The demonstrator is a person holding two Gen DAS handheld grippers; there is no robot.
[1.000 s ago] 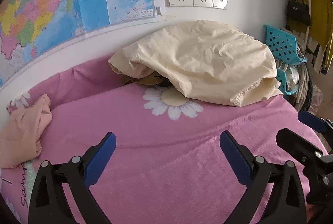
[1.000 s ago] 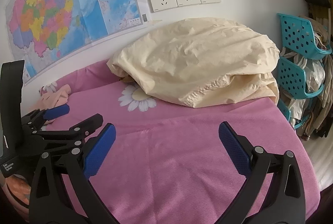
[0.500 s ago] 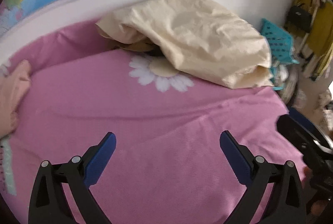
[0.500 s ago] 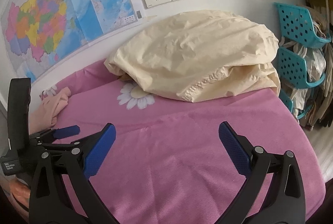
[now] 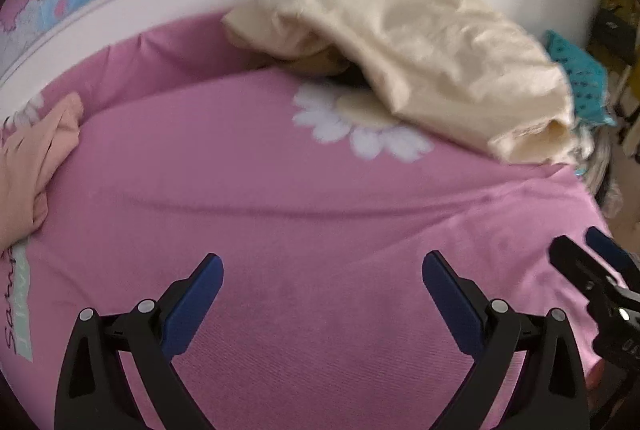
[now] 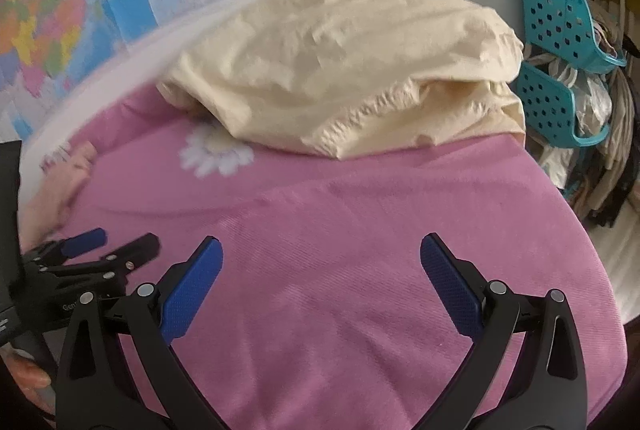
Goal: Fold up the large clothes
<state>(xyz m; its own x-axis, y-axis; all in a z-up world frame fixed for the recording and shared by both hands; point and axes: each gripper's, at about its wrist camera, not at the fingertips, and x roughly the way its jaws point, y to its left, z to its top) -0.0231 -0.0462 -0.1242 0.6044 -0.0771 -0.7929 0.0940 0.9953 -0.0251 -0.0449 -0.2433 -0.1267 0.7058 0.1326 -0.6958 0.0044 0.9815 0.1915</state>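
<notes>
Cream garment heaped, crumpled, at far side of pink bed by wall, partly over daisy print. Left claw and right claw both spread wide, empty, hovering over bare sheet, well apart from heap. Fabric looks soft, light, floppy; likely best pinched at gathered hem edge.

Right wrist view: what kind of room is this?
Most likely a bedroom in a home. A bed with a pink daisy-print sheet fills the view, a cream bundle of bedding sits by the wall, a map poster hangs above, and teal baskets stuffed with clothes stand alongside.
</notes>
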